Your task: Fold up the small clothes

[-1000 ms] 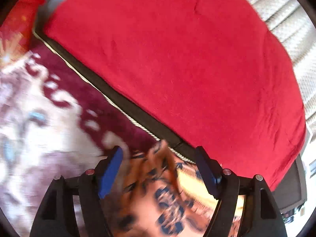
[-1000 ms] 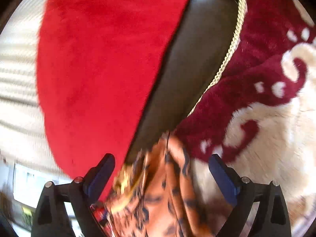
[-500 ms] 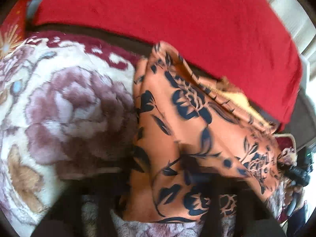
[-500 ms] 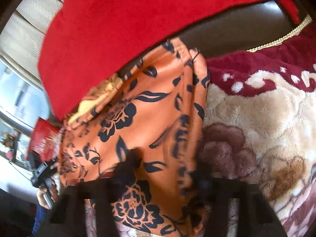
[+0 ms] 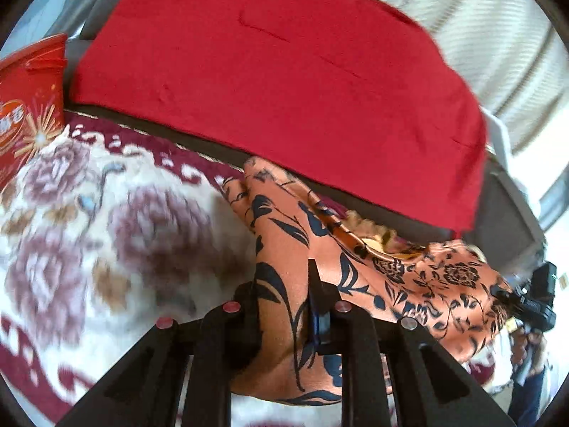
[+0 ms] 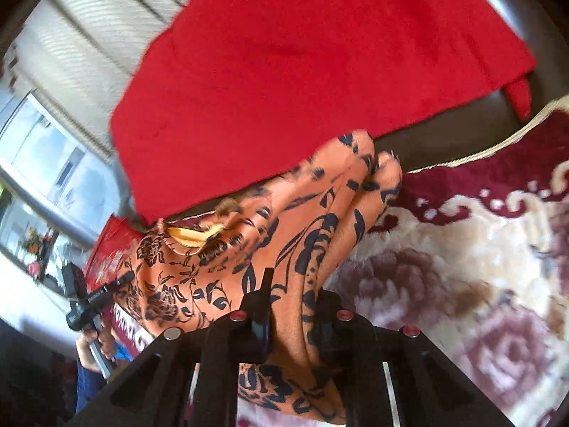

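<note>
Left tool (image 5: 284, 297), right tool (image 6: 291, 299): jaws just closed, each pinching orange floral garment (image 5: 355, 259) above floral blanket (image 5: 106, 231).

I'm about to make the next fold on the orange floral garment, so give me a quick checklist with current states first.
1. Left tool gripping the orange floral garment: ok, its jaws have just been closing and cloth is pinched between them.
2. Right tool gripping the same garment: ok, jaws have just been closing, cloth bunched between them.
3. Garment spread flat between the tools: not ok, it is creased and gathered.
4. Garment free of the red cloth: cannot tell, its far edge sits right at the red cloth's border.
5. Floral blanket beside the garment bare for laying down: ok.
6. Sharp view: not ok, both blurred.
</note>
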`<move>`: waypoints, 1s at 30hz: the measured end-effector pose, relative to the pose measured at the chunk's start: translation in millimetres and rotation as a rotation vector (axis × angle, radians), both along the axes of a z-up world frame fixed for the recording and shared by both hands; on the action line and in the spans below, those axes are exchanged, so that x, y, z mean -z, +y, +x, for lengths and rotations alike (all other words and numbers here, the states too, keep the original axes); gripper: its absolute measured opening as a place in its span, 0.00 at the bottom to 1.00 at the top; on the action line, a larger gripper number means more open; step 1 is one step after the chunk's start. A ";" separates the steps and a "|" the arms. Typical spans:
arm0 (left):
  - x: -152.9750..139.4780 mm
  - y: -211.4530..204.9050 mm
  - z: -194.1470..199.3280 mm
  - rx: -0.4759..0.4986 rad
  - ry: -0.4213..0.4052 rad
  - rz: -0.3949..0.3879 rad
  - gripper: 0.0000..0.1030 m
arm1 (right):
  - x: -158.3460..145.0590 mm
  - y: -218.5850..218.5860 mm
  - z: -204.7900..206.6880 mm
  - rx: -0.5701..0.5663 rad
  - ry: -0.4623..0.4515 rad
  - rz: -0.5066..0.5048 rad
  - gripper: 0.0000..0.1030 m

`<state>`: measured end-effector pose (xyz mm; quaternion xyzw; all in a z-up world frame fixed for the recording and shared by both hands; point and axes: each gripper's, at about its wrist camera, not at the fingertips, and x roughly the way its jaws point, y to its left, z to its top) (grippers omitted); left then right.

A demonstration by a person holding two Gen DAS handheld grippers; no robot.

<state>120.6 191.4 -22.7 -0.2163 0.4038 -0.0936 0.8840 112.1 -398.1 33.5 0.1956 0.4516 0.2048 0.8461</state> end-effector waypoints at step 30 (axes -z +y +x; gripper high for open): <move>113.0 -18.8 37.2 0.033 0.080 0.158 0.60 | 110.5 -25.4 -48.2 0.100 -0.037 -0.253 0.53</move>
